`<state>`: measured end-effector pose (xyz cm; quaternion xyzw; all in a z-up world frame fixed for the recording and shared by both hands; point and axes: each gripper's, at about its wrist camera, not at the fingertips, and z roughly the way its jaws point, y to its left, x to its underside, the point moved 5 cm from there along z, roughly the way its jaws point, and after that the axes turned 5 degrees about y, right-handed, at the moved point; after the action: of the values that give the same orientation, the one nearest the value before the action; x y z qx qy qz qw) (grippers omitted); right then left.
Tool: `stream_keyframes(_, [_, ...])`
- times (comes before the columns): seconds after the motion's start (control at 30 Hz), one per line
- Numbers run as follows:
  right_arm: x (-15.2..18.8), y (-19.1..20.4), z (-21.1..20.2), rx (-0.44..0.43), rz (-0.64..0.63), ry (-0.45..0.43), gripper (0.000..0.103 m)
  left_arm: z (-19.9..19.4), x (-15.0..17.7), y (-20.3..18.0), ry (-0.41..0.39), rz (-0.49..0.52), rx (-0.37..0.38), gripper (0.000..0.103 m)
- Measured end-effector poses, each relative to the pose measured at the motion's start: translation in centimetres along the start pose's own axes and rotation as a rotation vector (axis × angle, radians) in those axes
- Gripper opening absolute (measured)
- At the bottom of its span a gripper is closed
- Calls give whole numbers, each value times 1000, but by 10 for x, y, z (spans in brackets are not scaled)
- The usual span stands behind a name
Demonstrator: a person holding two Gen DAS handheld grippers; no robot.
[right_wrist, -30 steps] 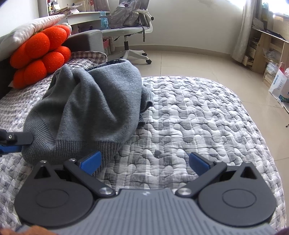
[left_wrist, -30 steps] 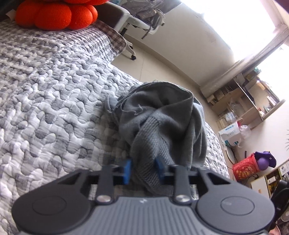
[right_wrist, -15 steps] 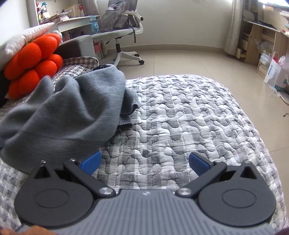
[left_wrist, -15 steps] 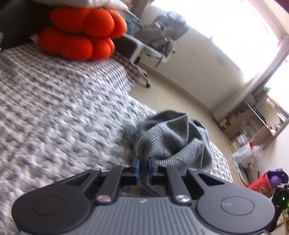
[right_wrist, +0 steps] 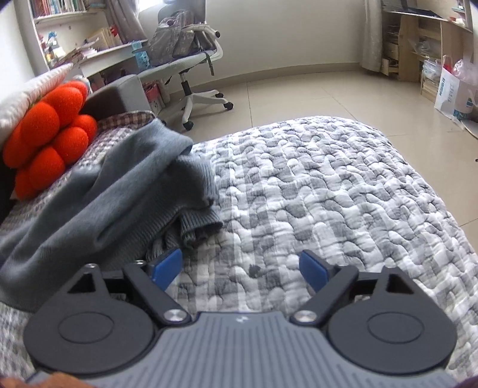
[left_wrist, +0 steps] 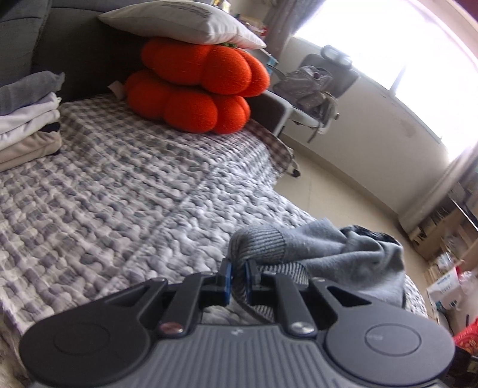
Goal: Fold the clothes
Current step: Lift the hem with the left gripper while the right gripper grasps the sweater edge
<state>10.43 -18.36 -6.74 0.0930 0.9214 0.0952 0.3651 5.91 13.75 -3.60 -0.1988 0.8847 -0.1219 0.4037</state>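
Note:
A grey knit sweater (left_wrist: 334, 253) lies bunched on the quilted bed. My left gripper (left_wrist: 238, 276) is shut on its ribbed hem, and the cloth trails off to the right. In the right wrist view the same sweater (right_wrist: 98, 203) stretches across the left half of the bed, with a ribbed cuff lying just ahead of the left pad. My right gripper (right_wrist: 240, 267) hovers over the bare quilt with its jaws closing. Nothing sits between its pads.
A grey-and-white quilt (right_wrist: 343, 194) covers the bed. An orange lobed cushion (left_wrist: 197, 89) and a white pillow (left_wrist: 179, 24) sit at the headboard. Folded clothes (left_wrist: 27, 119) are stacked at the far left. An office chair (right_wrist: 191, 65) stands on the tiled floor beyond.
My left gripper closed on the sweater's hem and drew it leftward, swinging toward the headboard. The sweater got pulled flatter and longer. My right gripper's jaws have narrowed a little.

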Motion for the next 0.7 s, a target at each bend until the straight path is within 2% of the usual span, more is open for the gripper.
stream_keyframes(0.17, [-9,1,3,-7,18,-52,82,8,0,3,6,8,-52,9])
stream_keyframes(0.53, [-20,5,20,-24,32,-129,67,21,1,3,28,33,-82,9])
stream_keyframes(0.63, [-20,6,23,-51,24,-144,62,24,2,2,31,43,-90,9])
stream_keyframes(0.67, [-20,7,24,-61,19,-149,58,25,2,1,31,49,-92,9])
stream_keyframes(0.7, [-20,8,25,-70,14,-150,49,26,3,0,30,56,-95,9])
